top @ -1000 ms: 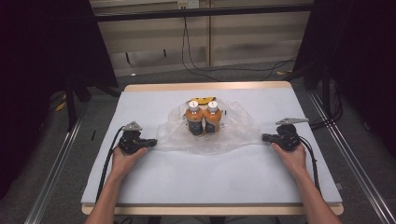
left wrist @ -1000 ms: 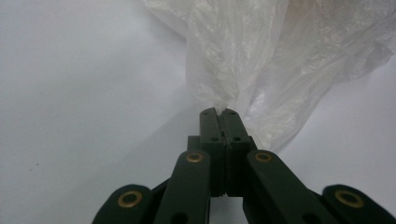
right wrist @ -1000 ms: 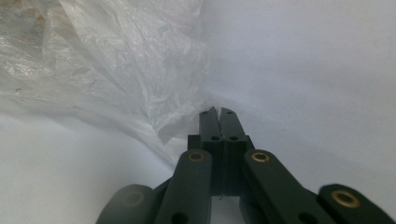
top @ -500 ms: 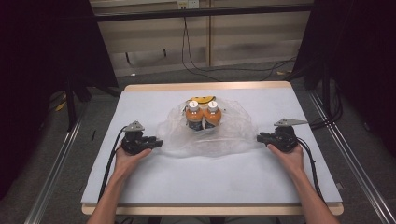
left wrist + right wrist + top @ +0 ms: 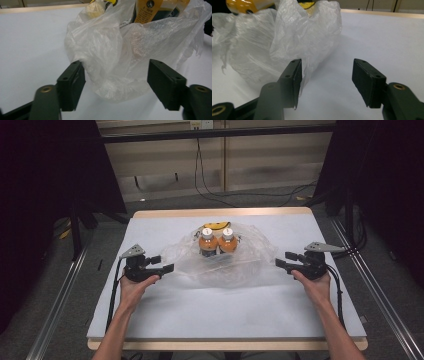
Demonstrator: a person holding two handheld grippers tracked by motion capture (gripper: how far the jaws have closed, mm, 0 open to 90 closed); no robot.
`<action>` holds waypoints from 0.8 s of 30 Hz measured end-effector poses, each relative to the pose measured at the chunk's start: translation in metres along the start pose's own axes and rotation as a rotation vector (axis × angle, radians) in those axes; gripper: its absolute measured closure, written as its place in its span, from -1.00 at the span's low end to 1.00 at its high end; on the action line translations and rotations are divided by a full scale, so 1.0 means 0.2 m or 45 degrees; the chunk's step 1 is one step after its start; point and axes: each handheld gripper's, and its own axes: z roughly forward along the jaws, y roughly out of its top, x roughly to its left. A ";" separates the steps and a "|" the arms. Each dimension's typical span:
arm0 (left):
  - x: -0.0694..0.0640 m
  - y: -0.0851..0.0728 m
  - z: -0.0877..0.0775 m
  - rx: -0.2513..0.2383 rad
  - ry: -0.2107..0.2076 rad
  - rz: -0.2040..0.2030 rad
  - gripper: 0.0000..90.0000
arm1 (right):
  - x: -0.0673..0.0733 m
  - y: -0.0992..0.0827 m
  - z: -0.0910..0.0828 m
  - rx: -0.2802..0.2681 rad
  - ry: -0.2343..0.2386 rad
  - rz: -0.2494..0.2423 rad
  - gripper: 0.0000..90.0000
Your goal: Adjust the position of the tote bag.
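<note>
A crumpled clear plastic bag [image 5: 250, 262] lies mid-table around two orange bottles with white caps [image 5: 208, 241] [image 5: 228, 240]. My left gripper [image 5: 162, 263] hovers at the bag's left edge and my right gripper [image 5: 284, 259] at its right edge. Both have just been opening. In the left gripper view the jaws [image 5: 116, 72] stand apart with a bulge of the bag [image 5: 110, 50] loose between them, brushing the left pad. In the right gripper view the jaws [image 5: 327, 72] are open over bare table, and the bag [image 5: 274, 42] hangs just beside the left pad.
The white table top [image 5: 225, 315] has a wooden rim [image 5: 220, 213] at the far side. A yellow item [image 5: 216, 225] lies behind the bottles. Dark curtains flank the table, and cables run over the floor beyond it.
Both grippers have opened, let go of the bag's edges and risen a little. The bag, earlier stretched flat between them, has drawn in around the bottles.
</note>
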 end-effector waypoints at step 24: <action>-0.04 0.14 -0.19 -0.182 0.049 0.031 -0.45 | 0.12 0.17 -0.14 -0.167 0.118 -0.016 -0.41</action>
